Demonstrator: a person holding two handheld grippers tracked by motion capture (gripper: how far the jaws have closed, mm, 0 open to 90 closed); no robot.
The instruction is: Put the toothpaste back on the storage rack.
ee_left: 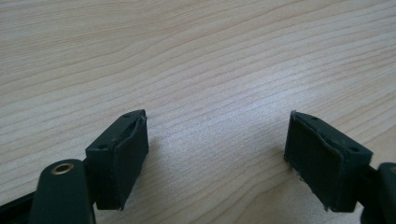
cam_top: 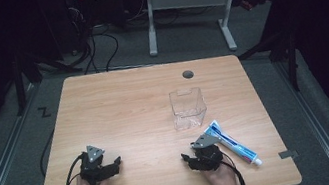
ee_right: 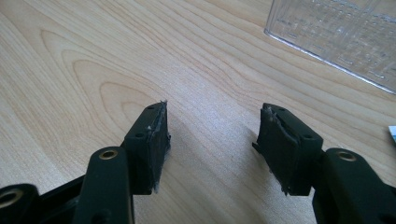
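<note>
A clear plastic box (cam_top: 188,107) stands upright right of the table's middle; its lower wall (ee_right: 341,35) shows at the top right of the right gripper view. A white and blue toothpaste tube (cam_top: 232,143) lies flat near the front right, slanting toward the table edge. My left gripper (cam_top: 113,164) rests low at the front left, held by a hand, open (ee_left: 217,149) over bare wood. My right gripper (cam_top: 187,159) rests at the front right, just left of the tube, open (ee_right: 212,133) with nothing between its jaws.
The wooden table (cam_top: 120,110) has a round cable hole (cam_top: 188,74) near its far edge. Cables trail from both grippers off the front edge. Beyond the table stands a white desk frame (cam_top: 187,12) on a dark floor.
</note>
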